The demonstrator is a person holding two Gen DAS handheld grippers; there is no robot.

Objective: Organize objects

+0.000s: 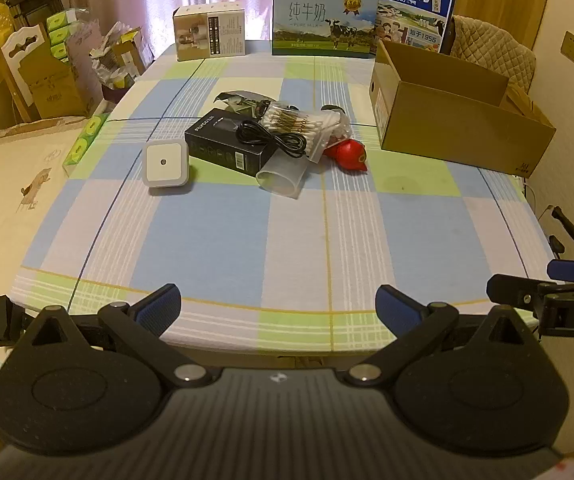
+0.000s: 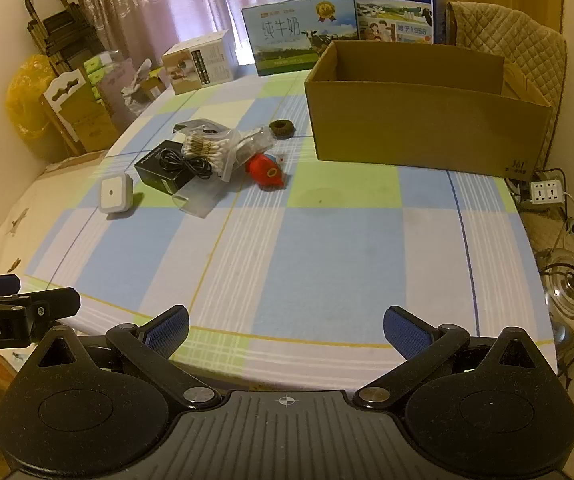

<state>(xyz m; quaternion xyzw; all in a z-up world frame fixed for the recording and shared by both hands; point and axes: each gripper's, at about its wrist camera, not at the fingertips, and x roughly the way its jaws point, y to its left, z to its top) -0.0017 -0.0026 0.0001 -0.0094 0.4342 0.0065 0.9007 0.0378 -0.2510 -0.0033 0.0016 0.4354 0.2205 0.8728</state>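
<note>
Two grippers hang over the near edge of the table [image 1: 247, 240], both with their blue fingers spread wide and nothing between them: the left gripper [image 1: 278, 304] and the right gripper [image 2: 286, 326]. On the side of the left one, as the right wrist view shows it, the words "Robot.AI" can be read.

Several small things lie in a loose pile near the middle of the checked cloth. A black box [image 1: 229, 142] carries white letters that look like "FLYCO", though they are small. A coiled black cable [image 1: 271, 138] rests on top of it. A clear bag of cotton swabs [image 1: 303, 124] leans partly over the box and the cable. A red toy [image 1: 349, 154] with a pointed shape lies just beside the bag, on its right. A clear plastic cap [image 1: 281, 178] lies against the near corner of the black box. A white square night light [image 1: 165, 164] stands apart on the left of the pile. A dark ring [image 2: 281, 129] lies behind the pile, near the carton.

An open brown carton [image 1: 459, 128] stands at the right side of the table, well apart from the grippers. Behind it, at the far edge, a green milk box [image 1: 323, 20] reads "PURE MILK" and "纯牛奶", and a blue milk box [image 1: 415, 4] reads "纯牛奶" and "1956". A beige box [image 1: 209, 30] stands left of them; its print is too small to read.
</note>
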